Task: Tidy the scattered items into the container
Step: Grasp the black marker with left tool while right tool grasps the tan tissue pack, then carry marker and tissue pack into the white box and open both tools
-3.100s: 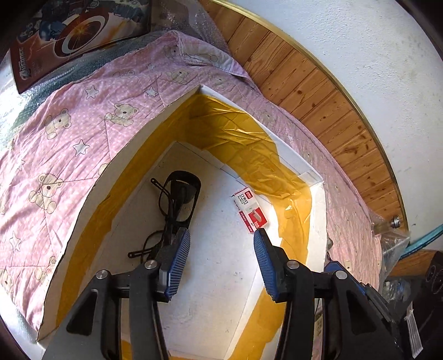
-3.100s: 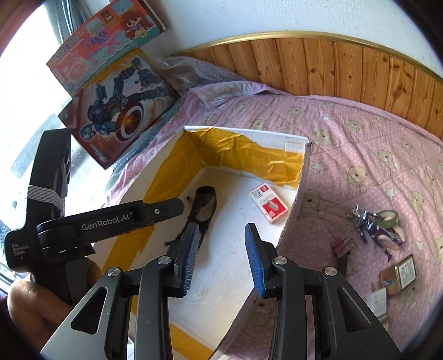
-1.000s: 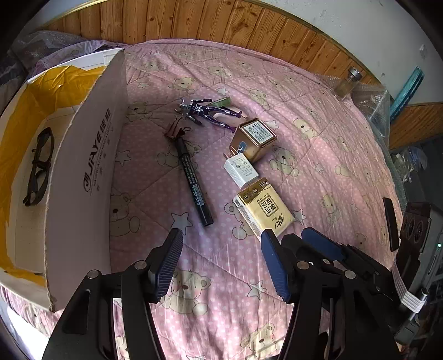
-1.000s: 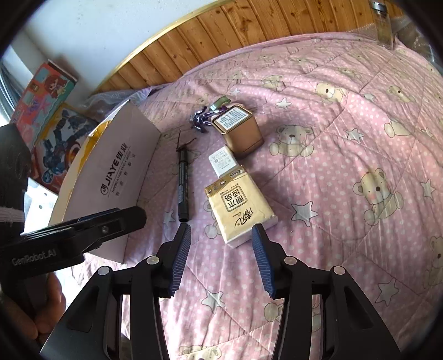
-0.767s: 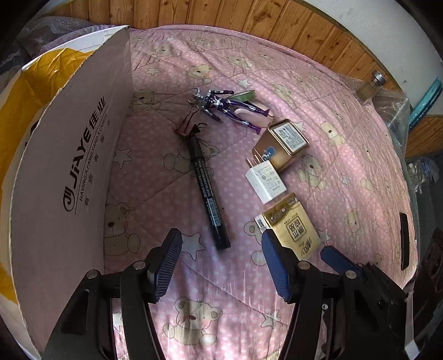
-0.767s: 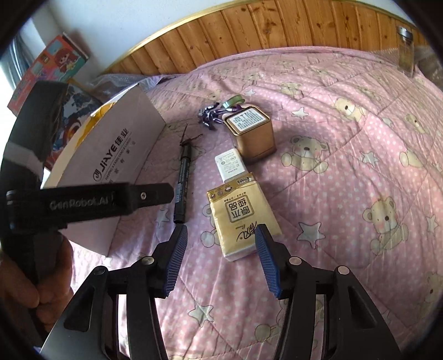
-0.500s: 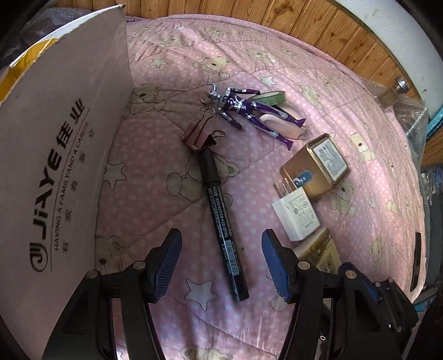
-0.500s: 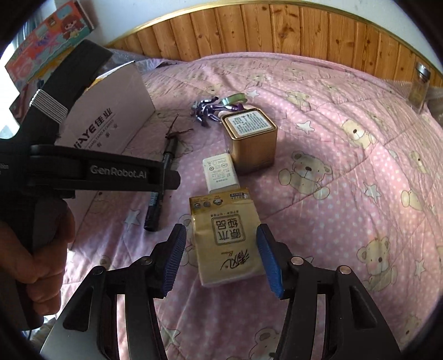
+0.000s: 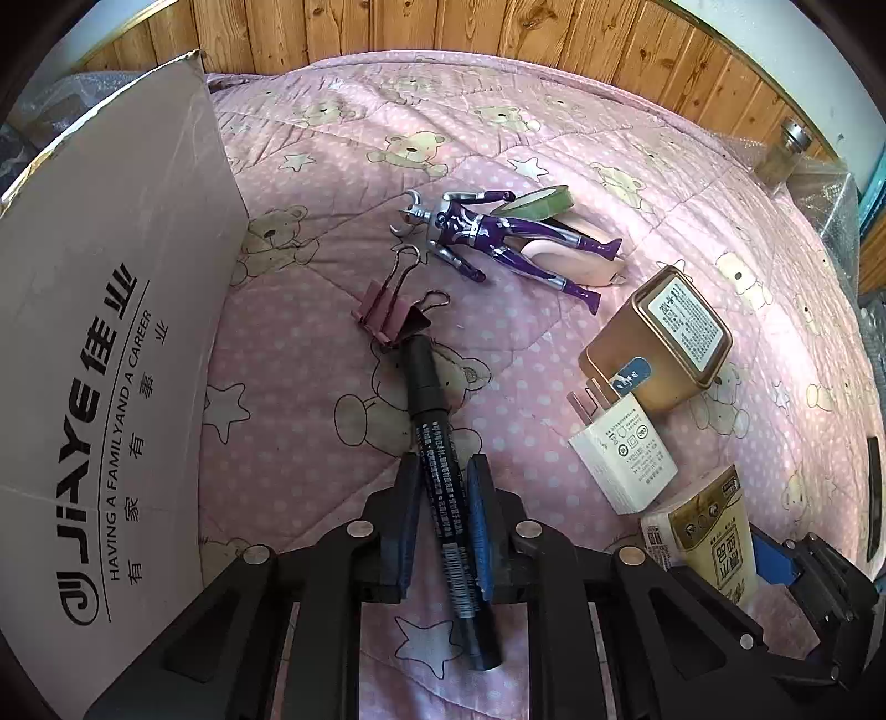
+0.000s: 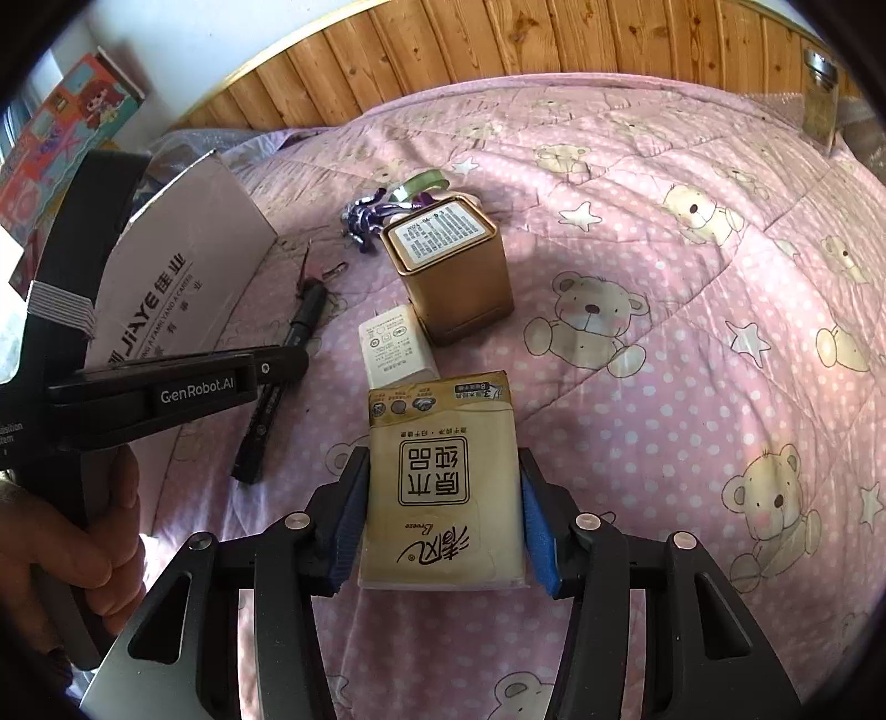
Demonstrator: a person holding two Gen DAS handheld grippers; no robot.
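Left gripper [image 9: 443, 518] jaws pinching marker [image 9: 440, 471] at frame centre, just beside box [image 9: 105, 354] wall. Right gripper [image 10: 440, 518] jaws clamping tissue pack [image 10: 443, 487], lower centre; bare quilt [image 10: 692, 343] to the right.

This is a home bedroom, most likely a child's. A pink quilted bedspread [image 10: 692, 232] printed with teddy bears, white stars and dots covers a bed that fills both views. Behind it the wall is panelled in warm knotty wooden boards [image 9: 443, 27] under a gold trim strip, with white plaster above. Colourful boxed toy sets [image 10: 61, 138] lean in the bright corner by the bed's edge. A purple and silver plastic action figure [image 9: 498, 238] lies on the bedspread near a small glass jar with a metal lid [image 9: 783, 152] at the far side.
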